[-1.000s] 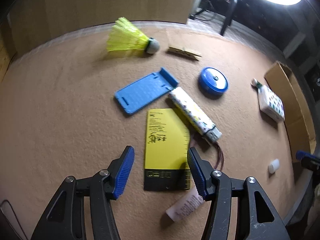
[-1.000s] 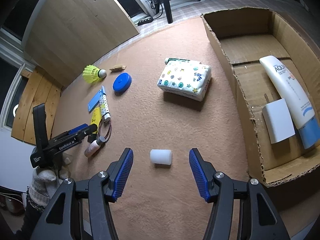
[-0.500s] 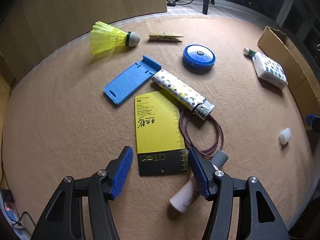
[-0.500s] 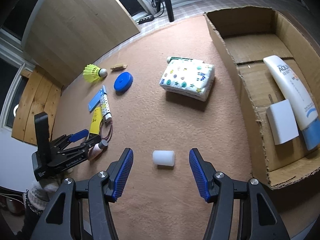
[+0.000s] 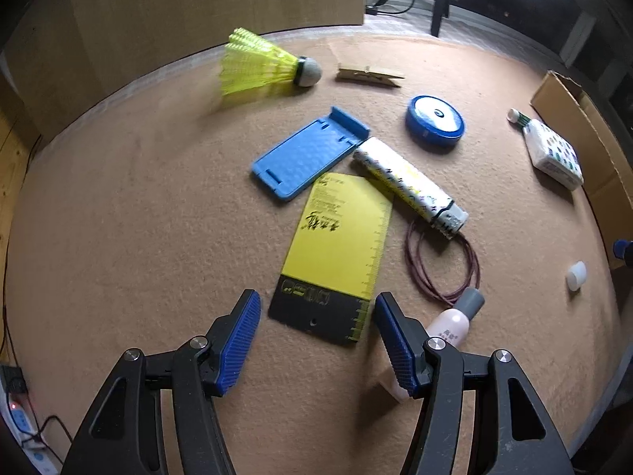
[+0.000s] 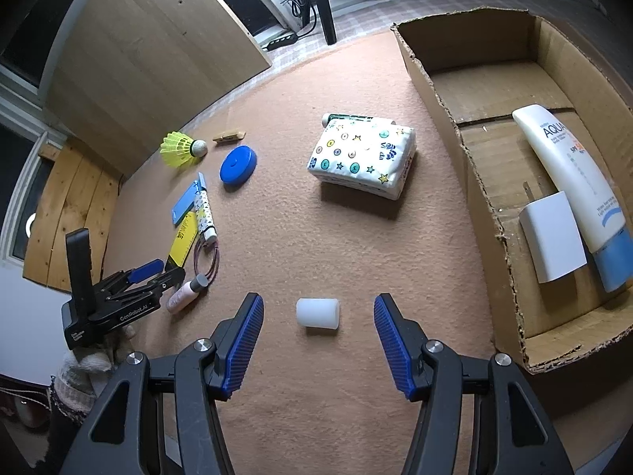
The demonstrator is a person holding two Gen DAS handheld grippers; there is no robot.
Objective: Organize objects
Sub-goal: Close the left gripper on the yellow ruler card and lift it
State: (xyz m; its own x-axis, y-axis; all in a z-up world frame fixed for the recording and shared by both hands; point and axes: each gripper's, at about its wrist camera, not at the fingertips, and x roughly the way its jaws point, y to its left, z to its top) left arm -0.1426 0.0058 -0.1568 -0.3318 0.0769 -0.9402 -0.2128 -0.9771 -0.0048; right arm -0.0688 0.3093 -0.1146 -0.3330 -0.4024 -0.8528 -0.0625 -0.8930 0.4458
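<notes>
Tan felt mat (image 6: 356, 245), cardboard box (image 6: 447, 91) along its right edge. Right gripper (image 6: 316, 336) spread wide, empty; white cap (image 6: 317, 313) lies on the mat just ahead, centred between its pads, untouched. Left gripper (image 5: 316, 336) also wide open, holding nothing; dark end of yellow ruler card (image 5: 336, 253) sits just ahead between its fingers, pink bottle (image 5: 451, 324) partly behind the right pad. Since a second ago: left gripper pulled back, so bottle and cord loop (image 5: 443, 261) now show in full; right gripper unchanged over the cap.
</notes>
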